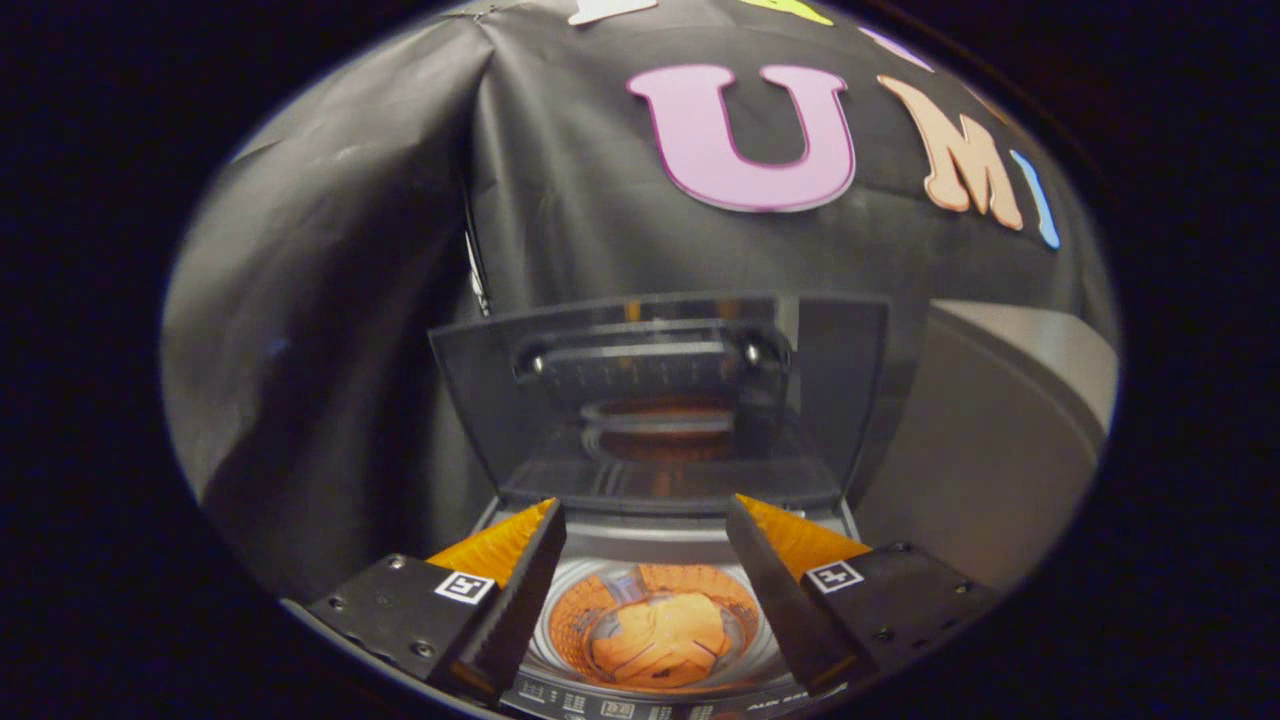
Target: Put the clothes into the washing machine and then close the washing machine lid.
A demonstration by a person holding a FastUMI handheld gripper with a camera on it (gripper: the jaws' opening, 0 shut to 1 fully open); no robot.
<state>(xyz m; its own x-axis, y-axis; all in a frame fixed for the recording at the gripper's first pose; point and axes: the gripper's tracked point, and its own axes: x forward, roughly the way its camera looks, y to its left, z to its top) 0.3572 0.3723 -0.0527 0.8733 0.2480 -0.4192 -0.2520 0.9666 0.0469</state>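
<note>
- Nearest, the gripper has its two fingers spread wide, with nothing held between them; they hang above the washing machine.
- Just below and between the fingers is the round drum of the washing machine, seen from above. The clothes, a yellow-orange bundle, lie at the bottom of it. I judge that the first part of the task is done.
- At the near edge of the machine there is a strip with small marks, probably the control panel; I cannot read it.
- Farther, beyond the fingertips, the lid stands open and about upright. It is dark and see-through, and it reflects the drum. Its hinge side is low at the far rim of the opening, and its free edge is high, running left to right.
- So the lid lies straight ahead of the gripper and higher than the fingertips. I think the next move needs the gripper to go up and far to reach the free edge, then bring it toward the near side and down.
- To the right of the lid stands a grey rounded object; I cannot tell what it is.
</note>
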